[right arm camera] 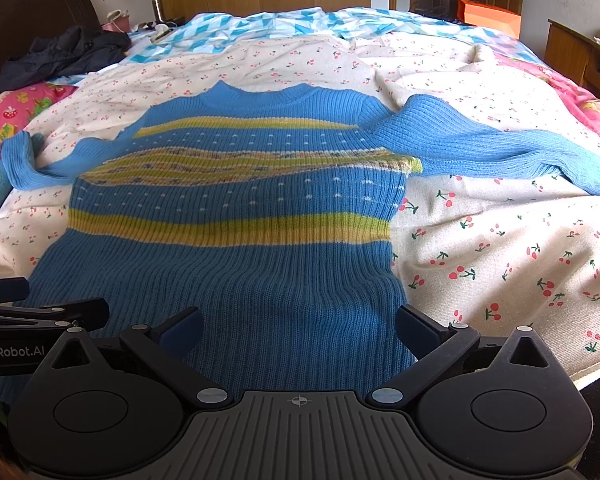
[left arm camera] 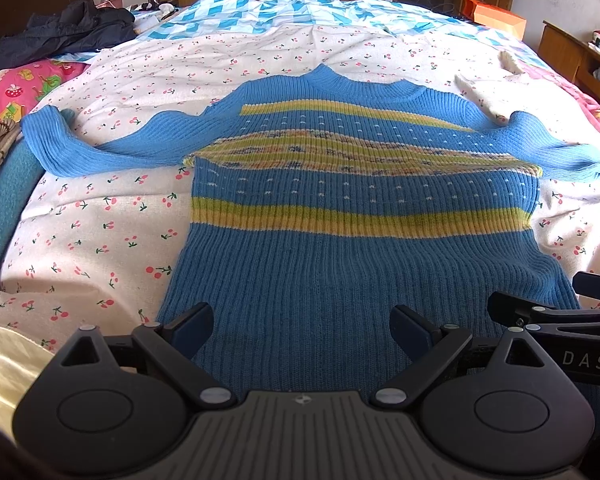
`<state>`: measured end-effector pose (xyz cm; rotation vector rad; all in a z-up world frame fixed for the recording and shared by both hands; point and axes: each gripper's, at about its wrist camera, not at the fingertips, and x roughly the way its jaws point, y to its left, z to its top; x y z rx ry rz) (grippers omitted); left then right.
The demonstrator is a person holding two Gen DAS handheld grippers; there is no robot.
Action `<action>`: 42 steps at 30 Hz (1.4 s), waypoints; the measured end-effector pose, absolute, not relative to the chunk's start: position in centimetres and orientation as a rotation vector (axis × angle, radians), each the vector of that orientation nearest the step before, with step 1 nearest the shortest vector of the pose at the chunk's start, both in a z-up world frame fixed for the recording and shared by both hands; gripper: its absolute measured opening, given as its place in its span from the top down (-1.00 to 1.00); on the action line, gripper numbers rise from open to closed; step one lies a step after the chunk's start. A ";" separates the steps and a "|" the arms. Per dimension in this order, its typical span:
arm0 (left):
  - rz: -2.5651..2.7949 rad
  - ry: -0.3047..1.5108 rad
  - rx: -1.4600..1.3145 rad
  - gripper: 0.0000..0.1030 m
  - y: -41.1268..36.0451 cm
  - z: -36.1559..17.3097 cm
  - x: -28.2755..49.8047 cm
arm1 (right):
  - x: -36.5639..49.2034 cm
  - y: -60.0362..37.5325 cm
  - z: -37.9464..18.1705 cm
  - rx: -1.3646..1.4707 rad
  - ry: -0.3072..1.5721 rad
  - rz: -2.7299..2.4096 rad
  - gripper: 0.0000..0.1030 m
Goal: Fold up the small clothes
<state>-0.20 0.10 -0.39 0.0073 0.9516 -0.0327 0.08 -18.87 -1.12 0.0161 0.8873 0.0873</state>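
Left wrist view: the sweater (left arm camera: 340, 208) lies flat on the bed (left arm camera: 100, 216), sleeves spread. Left gripper (left arm camera: 302, 332) and right gripper (right arm camera: 300, 332) hover released over the near hem. Pinch both hem corners evenly before folding far.

The sweater's (left arm camera: 340, 264) hem is lying hidden behind the left gripper's (left arm camera: 302, 330) body, and the right gripper (right arm camera: 299, 330) is covering it too. The right sleeve (left arm camera: 580, 152) is running off the left view's edge. The other gripper is showing only in part at each view's side, its lettering getting cut short. Items on the shelf (left arm camera: 596, 52) are too small to tell.
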 end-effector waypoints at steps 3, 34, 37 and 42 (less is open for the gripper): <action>-0.032 0.950 0.007 -0.90 0.1 -0.3 -0.2 | 0.1 -18.9 -1.1 0.017 0.887 0.087 -0.99; -0.037 0.944 -0.002 -0.86 0.0 -0.3 -0.3 | 0.0 -18.9 -1.1 0.029 0.885 0.088 -0.96; -0.042 0.940 -0.003 -0.86 0.0 -0.2 -0.3 | 0.0 -18.9 -1.0 0.031 0.883 0.088 -0.96; -0.052 0.922 0.005 -0.86 -0.3 0.4 0.2 | 0.2 -19.1 -0.5 0.038 0.864 0.085 -0.96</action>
